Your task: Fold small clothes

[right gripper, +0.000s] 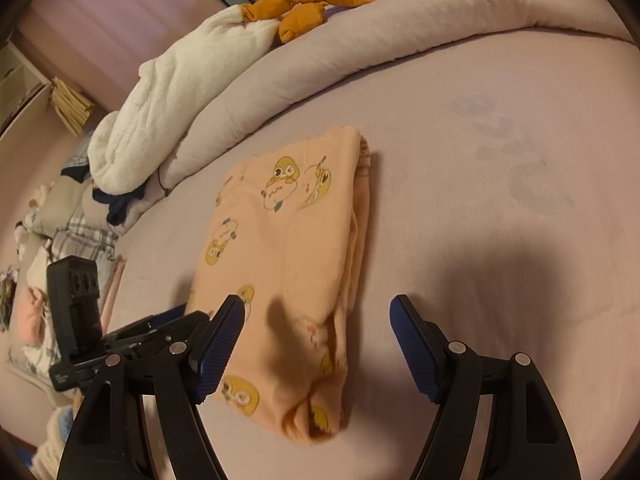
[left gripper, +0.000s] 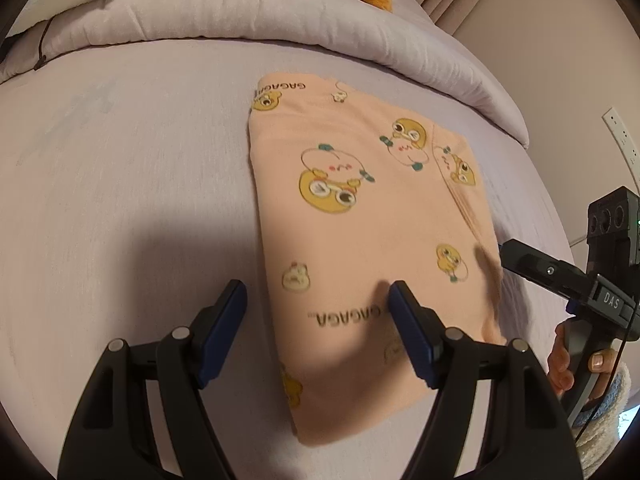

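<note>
A small peach garment [left gripper: 360, 216] printed with yellow cartoon ducks lies folded into a long rectangle on the lilac bed sheet [left gripper: 120, 184]. It also shows in the right wrist view [right gripper: 288, 264], with stacked folded layers along its right edge. My left gripper [left gripper: 318, 296] is open and empty, just above the garment's near left edge. My right gripper [right gripper: 318, 312] is open and empty, above the garment's near end. The right gripper also appears at the right edge of the left wrist view [left gripper: 520, 260], beside the garment.
A rolled lilac duvet [left gripper: 280, 32] runs along the far side of the bed. A white fleece blanket [right gripper: 172, 100] and an orange plush toy [right gripper: 312, 0] lie on it. Loose clothes [right gripper: 72, 236] pile up at the left. A wall socket [left gripper: 622, 136] is at the right.
</note>
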